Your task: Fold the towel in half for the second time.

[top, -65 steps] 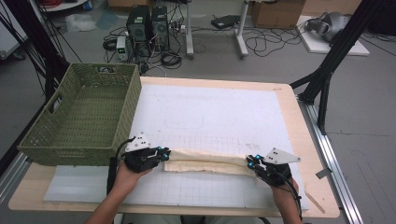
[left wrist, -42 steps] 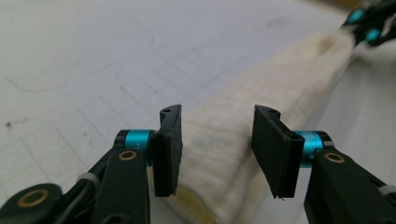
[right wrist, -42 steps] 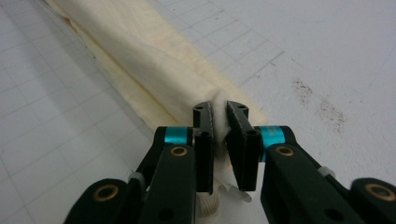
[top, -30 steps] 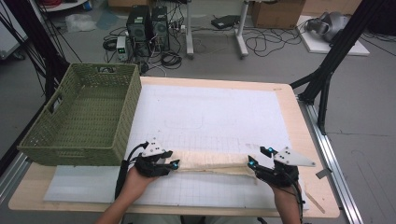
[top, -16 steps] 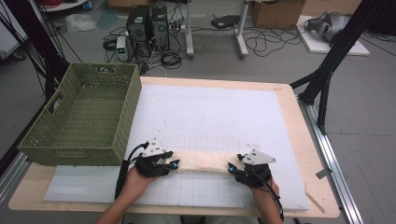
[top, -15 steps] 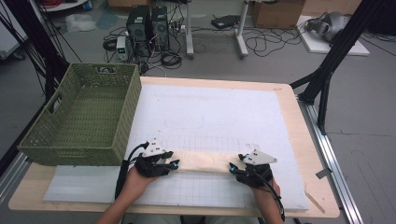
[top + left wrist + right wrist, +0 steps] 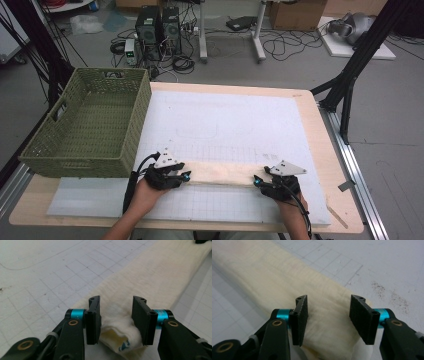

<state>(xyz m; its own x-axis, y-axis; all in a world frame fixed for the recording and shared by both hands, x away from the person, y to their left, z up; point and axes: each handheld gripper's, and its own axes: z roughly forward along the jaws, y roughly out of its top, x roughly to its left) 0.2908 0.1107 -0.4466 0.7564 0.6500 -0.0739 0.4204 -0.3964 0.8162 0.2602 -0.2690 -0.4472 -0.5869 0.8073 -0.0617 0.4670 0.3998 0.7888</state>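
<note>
Folded cream cloth (image 7: 222, 173) lies as a long strip on the white grid mat (image 7: 225, 120), near the table's front edge, well clear of the green basket (image 7: 87, 127). Left gripper (image 7: 116, 315) sits at its left end, jaws parted, cloth end bunched between them (contact with the pads hard to judge). Right gripper (image 7: 332, 315) sits at the right end, jaws wide, straddling the cloth. Cloth ends are cut off at the bottom of both gripper views.

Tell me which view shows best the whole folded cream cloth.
The high view: the cloth lies full length between both grippers. The left gripper view shows one end between open fingers; the right gripper view shows the other end.
</note>
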